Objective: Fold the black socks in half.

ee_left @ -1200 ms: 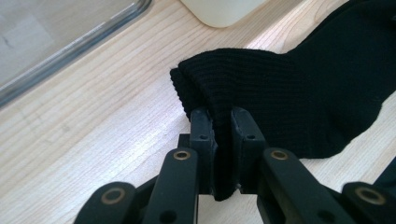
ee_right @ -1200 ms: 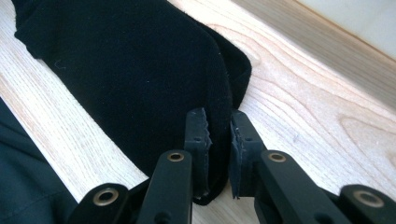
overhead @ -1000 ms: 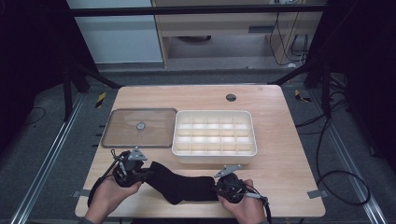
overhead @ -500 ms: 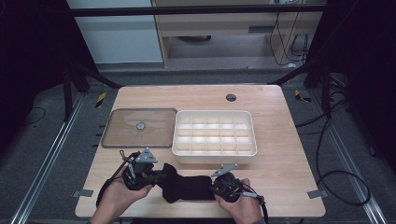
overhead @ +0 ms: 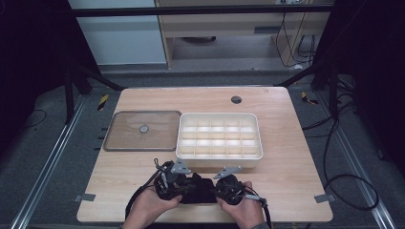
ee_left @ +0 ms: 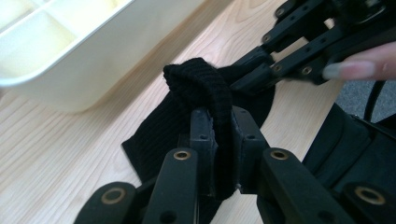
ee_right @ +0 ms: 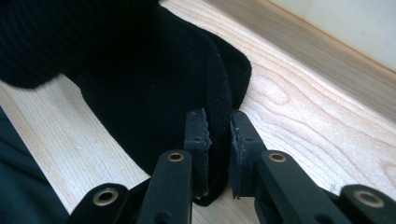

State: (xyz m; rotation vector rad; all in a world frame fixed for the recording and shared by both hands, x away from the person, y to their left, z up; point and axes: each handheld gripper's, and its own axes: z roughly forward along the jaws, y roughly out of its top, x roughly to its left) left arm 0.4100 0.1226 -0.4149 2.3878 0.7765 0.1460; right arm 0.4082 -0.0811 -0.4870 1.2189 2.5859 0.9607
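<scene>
Black sock (overhead: 198, 187) pinched between left gripper (overhead: 173, 182) and right gripper (overhead: 224, 187), hands close together

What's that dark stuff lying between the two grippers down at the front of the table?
A black sock, seen in the high view. The left gripper and right gripper each pinch a part of it, just in front of the white tray.

A lab: wooden test table (overhead: 286, 157) amid black frame rails (overhead: 71, 90), trailing cables (overhead: 329, 143).
</scene>
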